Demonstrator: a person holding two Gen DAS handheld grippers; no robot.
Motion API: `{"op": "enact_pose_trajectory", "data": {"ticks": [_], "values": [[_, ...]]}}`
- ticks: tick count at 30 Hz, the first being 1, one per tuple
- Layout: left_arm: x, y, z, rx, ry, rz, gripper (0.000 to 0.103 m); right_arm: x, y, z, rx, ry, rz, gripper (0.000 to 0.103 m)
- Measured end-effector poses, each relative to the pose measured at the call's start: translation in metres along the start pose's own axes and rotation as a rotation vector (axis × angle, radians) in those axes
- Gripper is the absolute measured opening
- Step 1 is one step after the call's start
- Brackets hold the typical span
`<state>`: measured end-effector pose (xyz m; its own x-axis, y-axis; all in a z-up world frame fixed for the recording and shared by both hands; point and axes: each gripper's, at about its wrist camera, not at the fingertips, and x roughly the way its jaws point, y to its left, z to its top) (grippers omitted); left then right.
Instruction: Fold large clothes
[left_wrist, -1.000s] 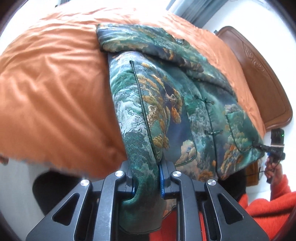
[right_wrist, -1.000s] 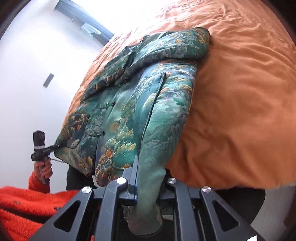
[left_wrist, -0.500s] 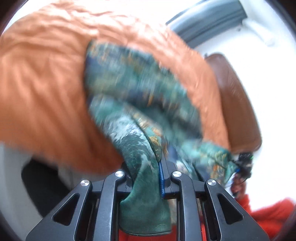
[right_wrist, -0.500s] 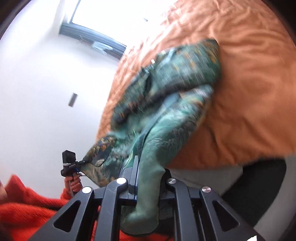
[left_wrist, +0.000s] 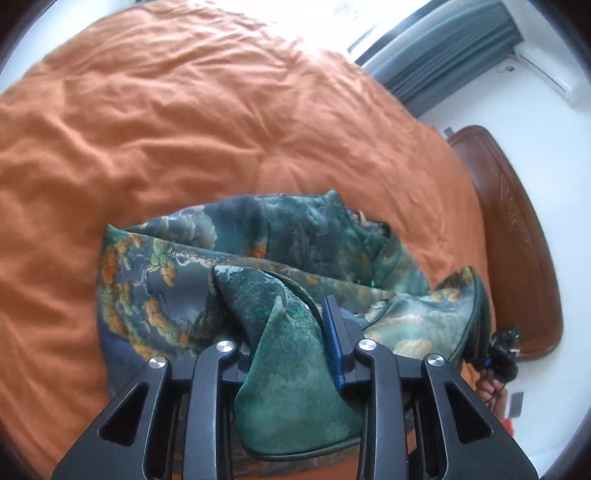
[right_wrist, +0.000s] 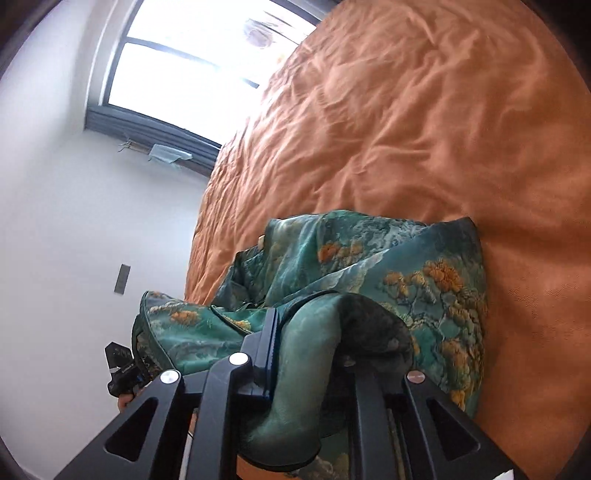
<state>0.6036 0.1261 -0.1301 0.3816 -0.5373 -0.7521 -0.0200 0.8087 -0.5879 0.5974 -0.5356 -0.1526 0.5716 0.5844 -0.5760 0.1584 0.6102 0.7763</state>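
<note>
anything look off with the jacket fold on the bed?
Somewhat. The green brocade jacket lies bunched and rumpled on the orange bedspread, not as a flat fold. Its hem is between the fingers of both the left gripper and right gripper. No damage visible.

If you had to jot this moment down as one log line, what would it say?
stage: folding | garment: brocade jacket doubled on orange bedspread | left hand-held gripper: opening, fabric between | right hand-held gripper: gripping fabric
</note>
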Motion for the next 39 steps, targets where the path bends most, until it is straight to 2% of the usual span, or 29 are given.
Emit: {"op": "enact_pose_trajectory", "data": {"ticks": [1,3,4,6,7,8,9,10,11,12,13,14,16,18,21,23,24,25,26,27,29,32,34,37,39], "values": [[0.006,0.002,0.002,-0.011,0.017,-0.016,0.041,0.004,-0.009,-0.006,0.040,0.004,0.000,0.017],[0.005,0.007,0.006,-0.029,0.035,-0.087,0.067,0.011,-0.026,-0.007,0.126,0.011,0.019,0.021],[0.000,0.009,0.008,-0.033,0.031,-0.117,0.071,0.014,-0.031,-0.007,0.156,0.011,0.039,0.022],[-0.013,0.013,0.012,-0.031,0.008,-0.149,0.089,0.012,-0.039,-0.007,0.194,0.002,0.096,0.037],[-0.024,0.013,0.014,-0.029,-0.021,-0.145,0.095,0.009,-0.038,-0.007,0.201,0.001,0.121,0.043],[-0.037,0.015,0.017,-0.023,-0.063,-0.139,0.100,0.006,-0.037,-0.007,0.209,-0.001,0.149,0.055],[-0.046,0.016,0.018,-0.018,-0.090,-0.134,0.101,0.002,-0.036,-0.005,0.218,-0.007,0.182,0.067],[-0.051,0.018,0.019,-0.016,-0.103,-0.134,0.101,-0.004,-0.035,-0.005,0.223,-0.022,0.201,0.072],[-0.056,0.021,0.018,-0.010,-0.105,-0.139,0.101,-0.013,-0.032,-0.004,0.221,-0.050,0.209,0.084],[-0.056,0.022,0.015,0.006,-0.102,-0.140,0.101,-0.024,-0.029,-0.001,0.210,-0.098,0.213,0.089],[-0.054,0.022,0.011,0.033,-0.090,-0.130,0.101,-0.036,-0.026,0.000,0.193,-0.134,0.206,0.089],[-0.047,0.020,0.005,0.076,-0.064,-0.099,0.101,-0.047,-0.021,0.002,0.159,-0.167,0.175,0.089],[-0.029,0.016,-0.002,0.148,-0.014,-0.016,0.101,-0.053,-0.009,0.006,0.073,-0.178,0.062,0.089],[-0.005,0.012,-0.008,0.207,0.024,0.073,0.101,-0.045,0.003,0.002,-0.048,-0.133,-0.091,0.089],[0.030,0.016,-0.010,0.232,0.049,0.173,0.100,-0.015,0.013,-0.010,-0.197,-0.055,-0.285,0.089],[0.052,0.019,-0.008,0.227,0.057,0.211,0.100,0.004,0.013,-0.015,-0.243,-0.030,-0.345,0.089],[0.058,0.020,-0.007,0.222,0.059,0.216,0.099,0.014,0.012,-0.016,-0.247,-0.021,-0.359,0.089],[0.061,0.020,-0.006,0.216,0.050,0.220,0.093,0.021,0.010,-0.018,-0.245,-0.014,-0.369,0.089],[0.060,0.020,-0.006,0.210,0.041,0.206,0.061,0.026,0.009,-0.019,-0.244,-0.015,-0.386,0.088],[0.059,0.020,-0.006,0.195,0.043,0.193,0.036,0.031,0.008,-0.021,-0.250,-0.020,-0.400,0.068],[0.052,0.019,-0.007,0.201,0.010,0.225,0.015,0.031,0.012,-0.023,-0.270,-0.025,-0.411,0.022],[0.019,0.007,-0.017,0.217,-0.087,0.199,0.009,0.027,0.029,-0.031,-0.343,-0.066,-0.465,0.016],[-0.009,-0.004,-0.025,0.253,-0.186,0.167,0.009,0.014,0.051,-0.041,-0.432,-0.139,-0.479,0.015],[-0.021,-0.019,-0.030,0.345,-0.297,0.231,0.009,-0.005,0.082,-0.052,-0.540,-0.259,-0.470,0.015],[-0.008,-0.016,-0.025,0.365,-0.308,0.285,0.010,-0.006,0.094,-0.052,-0.574,-0.321,-0.478,0.015]]}}
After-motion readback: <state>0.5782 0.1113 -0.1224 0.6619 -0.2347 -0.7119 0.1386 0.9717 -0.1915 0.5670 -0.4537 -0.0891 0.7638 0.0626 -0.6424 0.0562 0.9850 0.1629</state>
